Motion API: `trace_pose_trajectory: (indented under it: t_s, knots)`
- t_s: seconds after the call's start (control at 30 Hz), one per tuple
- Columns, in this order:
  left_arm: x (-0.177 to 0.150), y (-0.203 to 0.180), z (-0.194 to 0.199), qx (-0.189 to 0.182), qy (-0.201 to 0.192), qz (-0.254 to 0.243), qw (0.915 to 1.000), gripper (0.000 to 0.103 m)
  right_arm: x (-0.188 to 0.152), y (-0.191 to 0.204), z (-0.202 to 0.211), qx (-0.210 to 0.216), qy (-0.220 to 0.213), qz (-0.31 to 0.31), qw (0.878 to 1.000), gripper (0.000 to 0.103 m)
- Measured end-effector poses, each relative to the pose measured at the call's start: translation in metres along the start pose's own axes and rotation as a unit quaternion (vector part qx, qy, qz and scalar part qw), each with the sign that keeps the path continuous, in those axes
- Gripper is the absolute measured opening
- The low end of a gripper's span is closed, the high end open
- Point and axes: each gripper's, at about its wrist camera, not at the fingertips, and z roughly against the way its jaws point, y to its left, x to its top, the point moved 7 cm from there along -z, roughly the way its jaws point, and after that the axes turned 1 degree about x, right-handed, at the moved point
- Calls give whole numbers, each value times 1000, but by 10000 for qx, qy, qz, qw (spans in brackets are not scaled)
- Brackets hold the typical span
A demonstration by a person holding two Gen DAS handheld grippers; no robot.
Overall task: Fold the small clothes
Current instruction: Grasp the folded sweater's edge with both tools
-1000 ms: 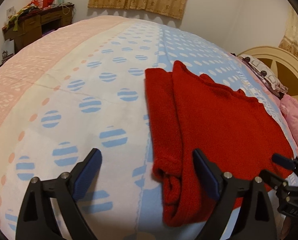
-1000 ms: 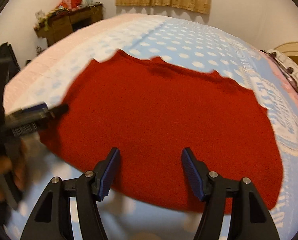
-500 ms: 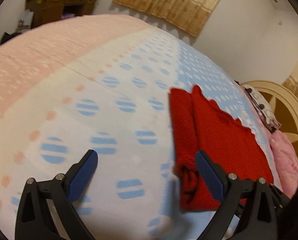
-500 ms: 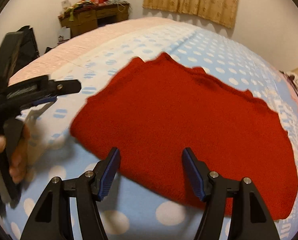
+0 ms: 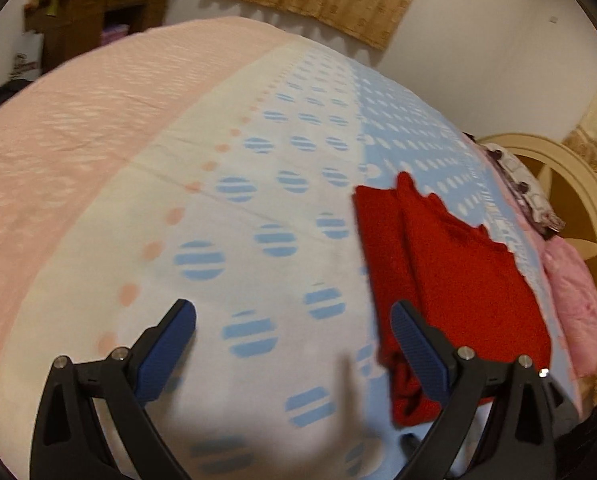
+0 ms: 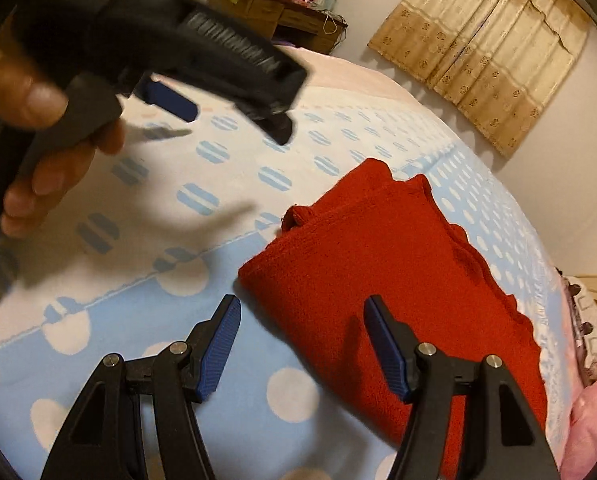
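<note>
We see the red garment (image 6: 398, 280) lying on the dotted bedspread (image 6: 158, 300), in the centre and lower right of the right wrist view and at the right side of the left wrist view. It looks already folded into a compact shape with layers on top of each other, and a small rolled end shows at its upper left corner. Our right gripper (image 6: 300, 348) is released, its jaws apart above the near edge of the garment and holding nothing. Our left gripper (image 5: 294, 354) is also released, over bare bedspread left of the garment. We judge the folding mostly done; perhaps one last fold or tidying is left
</note>
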Motion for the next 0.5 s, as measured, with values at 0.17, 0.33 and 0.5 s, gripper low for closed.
trace_pose_trajectory:
  t_s: [0.17, 0.33, 0.5]
  knots:
    - [11, -21, -24, -479, 295, 12, 9984, 100, -1, 2, -6, -93, 13, 50, 9999, 57]
    - [19, -50, -45, -786, 514, -210, 9954, 100, -2, 2, -8, -267, -53, 38, 9996, 44]
    - [28, -66, -67, -943, 616, -208, 9934, 100, -4, 5, -6, -314, -132, 94, 9994, 40]
